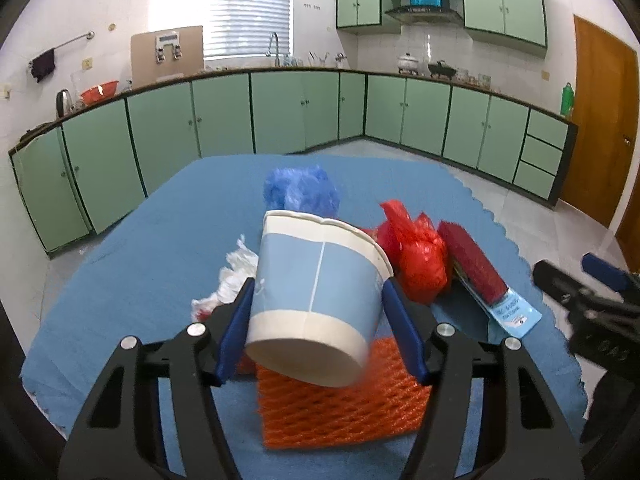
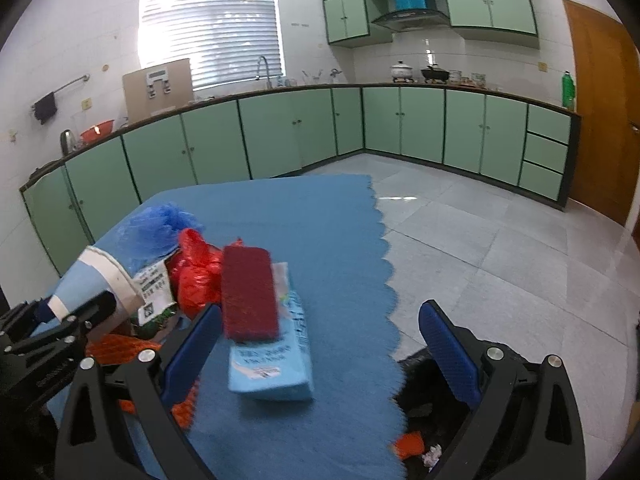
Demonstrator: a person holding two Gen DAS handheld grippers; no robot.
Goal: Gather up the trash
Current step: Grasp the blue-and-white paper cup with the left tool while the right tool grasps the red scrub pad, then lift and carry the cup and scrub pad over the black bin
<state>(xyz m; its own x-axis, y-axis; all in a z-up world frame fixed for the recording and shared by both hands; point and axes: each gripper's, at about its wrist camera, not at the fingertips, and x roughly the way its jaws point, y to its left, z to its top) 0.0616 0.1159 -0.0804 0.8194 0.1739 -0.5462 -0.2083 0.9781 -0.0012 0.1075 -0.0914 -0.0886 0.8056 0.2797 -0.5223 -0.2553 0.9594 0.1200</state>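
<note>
Where trash lies: blue tablecloth (image 1: 132,264), green-cabinet kitchen.

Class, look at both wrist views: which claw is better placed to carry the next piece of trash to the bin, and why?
Left. The left claw already has the paper cup between its pads, lifted and tilted. The right claw stands open and empty above the blue packet.

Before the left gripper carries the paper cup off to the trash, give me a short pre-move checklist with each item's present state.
1. Paper cup between left gripper pads: ok.
2. Grip firm: cannot tell; the cup sits tilted.
3. Cup clear of the orange net: ok, raised above it.
4. Right gripper free: ok, open, nothing between its fingers.
5. Black bag beside the table edge, already holding scraps: ok.
6. Cup empty: cannot tell, its mouth faces away.
</note>
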